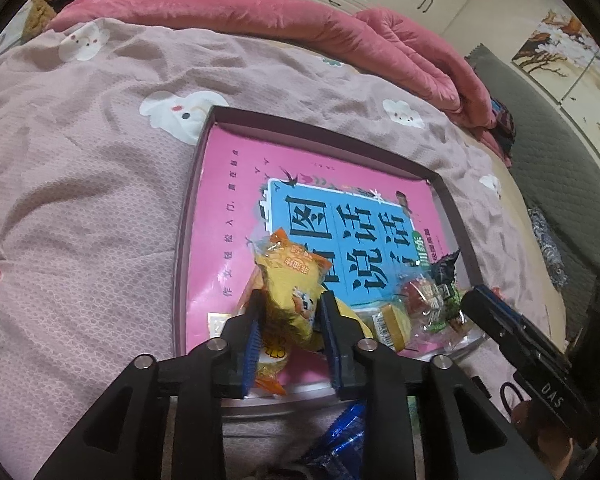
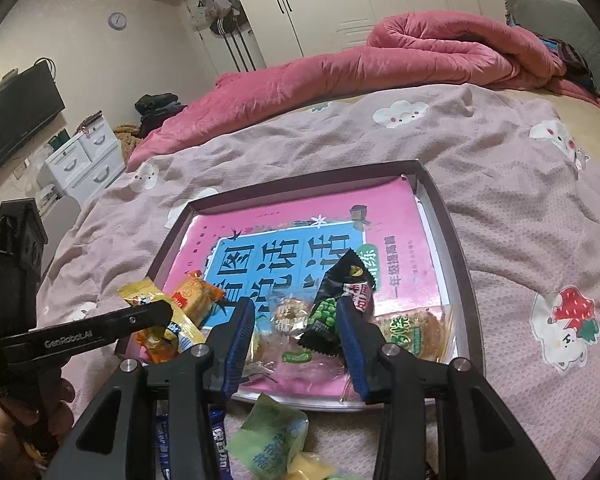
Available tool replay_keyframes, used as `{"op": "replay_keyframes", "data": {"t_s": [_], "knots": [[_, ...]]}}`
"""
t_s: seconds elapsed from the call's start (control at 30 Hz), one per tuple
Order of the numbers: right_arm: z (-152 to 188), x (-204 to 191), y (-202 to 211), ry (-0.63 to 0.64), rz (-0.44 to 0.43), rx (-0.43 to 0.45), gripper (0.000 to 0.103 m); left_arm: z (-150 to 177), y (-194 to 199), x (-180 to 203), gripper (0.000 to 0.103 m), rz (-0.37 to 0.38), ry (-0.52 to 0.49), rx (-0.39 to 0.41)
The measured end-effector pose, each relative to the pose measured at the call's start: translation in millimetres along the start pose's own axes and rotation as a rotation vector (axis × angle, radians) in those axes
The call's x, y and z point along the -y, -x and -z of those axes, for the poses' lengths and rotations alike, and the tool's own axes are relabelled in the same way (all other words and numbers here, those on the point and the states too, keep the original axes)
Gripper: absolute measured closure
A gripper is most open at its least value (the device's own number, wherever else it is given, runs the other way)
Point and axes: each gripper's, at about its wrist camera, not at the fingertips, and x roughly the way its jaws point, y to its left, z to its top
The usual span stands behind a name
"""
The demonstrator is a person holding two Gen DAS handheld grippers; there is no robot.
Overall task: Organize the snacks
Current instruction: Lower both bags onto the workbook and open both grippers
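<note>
Left wrist cam: left gripper (image 1: 288, 312) barely open around crinkly yellow snack packet (image 1: 290, 292) over shallow brown box tray (image 1: 182, 240), may drop outside.

Right wrist cam: right gripper (image 2: 296, 316) narrowly open w/ black-green pea packet (image 2: 332, 312) between, grip unclear; could snag neighbours.

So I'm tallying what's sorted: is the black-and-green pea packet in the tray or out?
In. The pea packet lies inside the tray, on the pink book.
</note>
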Motion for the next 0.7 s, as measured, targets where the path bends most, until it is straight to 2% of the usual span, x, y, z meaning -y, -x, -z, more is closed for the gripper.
{"op": "replay_keyframes", "data": {"t_s": [0.07,0.43,0.7], "knots": [[0,-1,1,-0.001,-0.003,0.002,0.060,-2,1,-3,0.064,0.003,0.011,0.003],[0,0,4,-0.010,-0.004,0.007,0.060,-4,8,-4,0.054,-0.012,0.008,0.019],[-2,1,9,-0.007,0.003,0.023,0.052,-6,18,-3,0.044,-0.021,0.003,0.041]]}}
